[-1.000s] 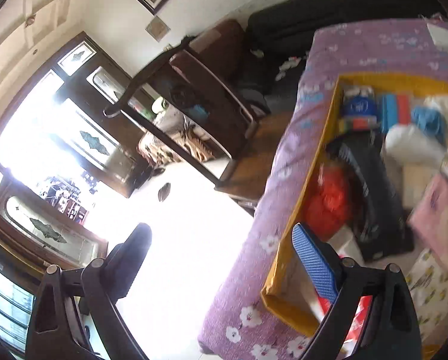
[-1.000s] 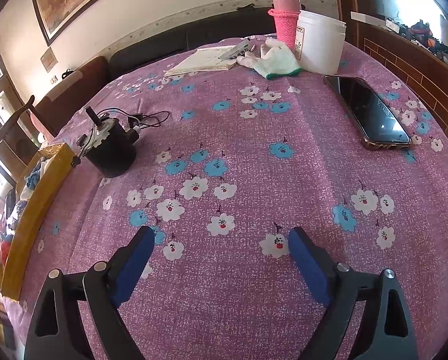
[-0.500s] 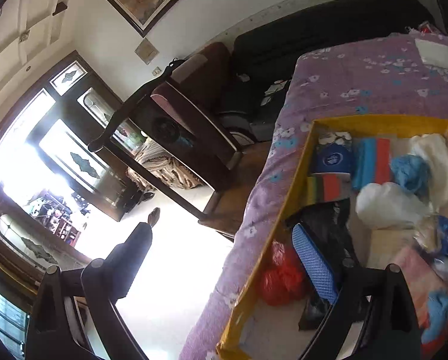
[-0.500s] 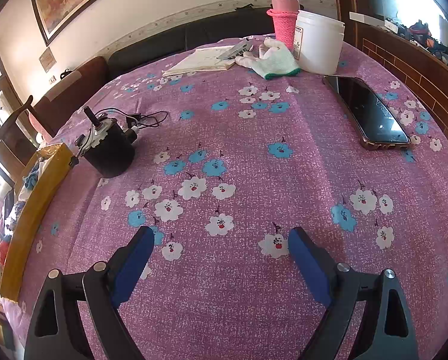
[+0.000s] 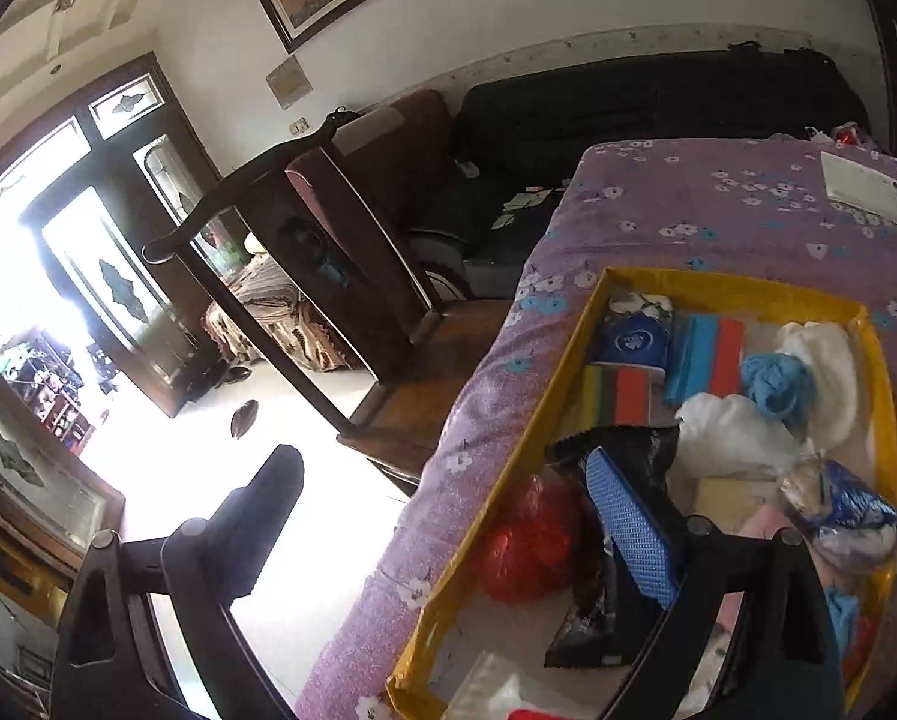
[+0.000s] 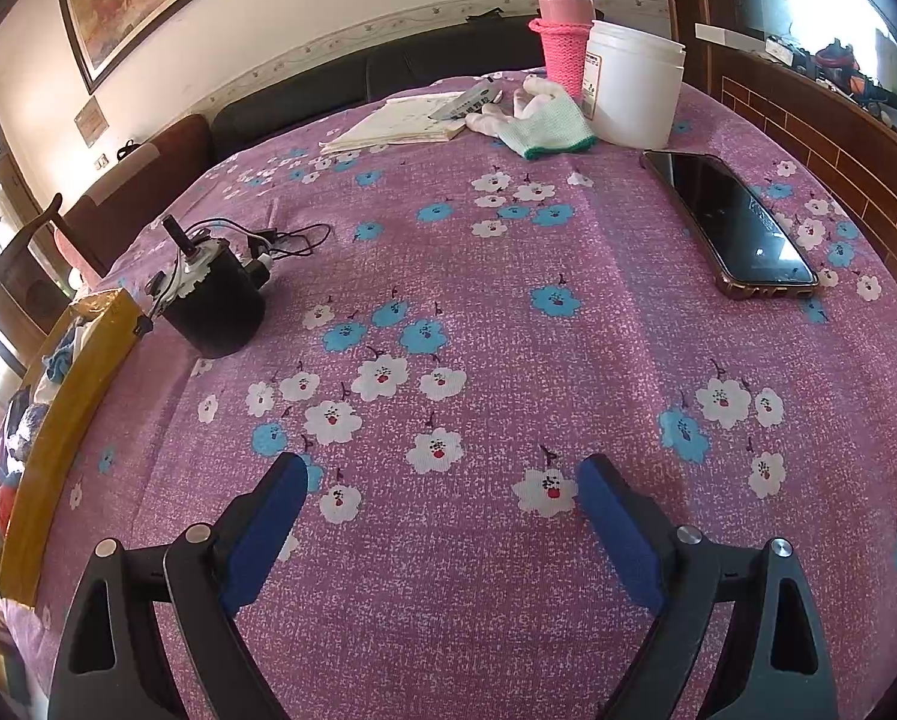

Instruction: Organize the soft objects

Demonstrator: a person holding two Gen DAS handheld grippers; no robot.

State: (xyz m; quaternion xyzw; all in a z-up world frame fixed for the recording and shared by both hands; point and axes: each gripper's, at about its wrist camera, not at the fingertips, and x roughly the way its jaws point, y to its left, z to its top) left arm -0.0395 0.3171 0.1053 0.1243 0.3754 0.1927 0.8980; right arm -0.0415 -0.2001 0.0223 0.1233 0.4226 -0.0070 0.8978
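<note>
Left wrist view: the left tool (image 5: 448,516), spread wide and empty, hangs over the near-left corner of the yellow tray (image 5: 730,288) of soft things, apparently choosing; next it must centre over one, perhaps the red bag (image 5: 529,540) ahead, while the right tool (image 6: 442,501) waits spread above bare tabletop (image 6: 508,312).

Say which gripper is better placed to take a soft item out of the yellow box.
Left. The open left gripper hangs at the yellow box, one finger over the black bag. The open right gripper faces bare tablecloth, the box far to its side.
</note>
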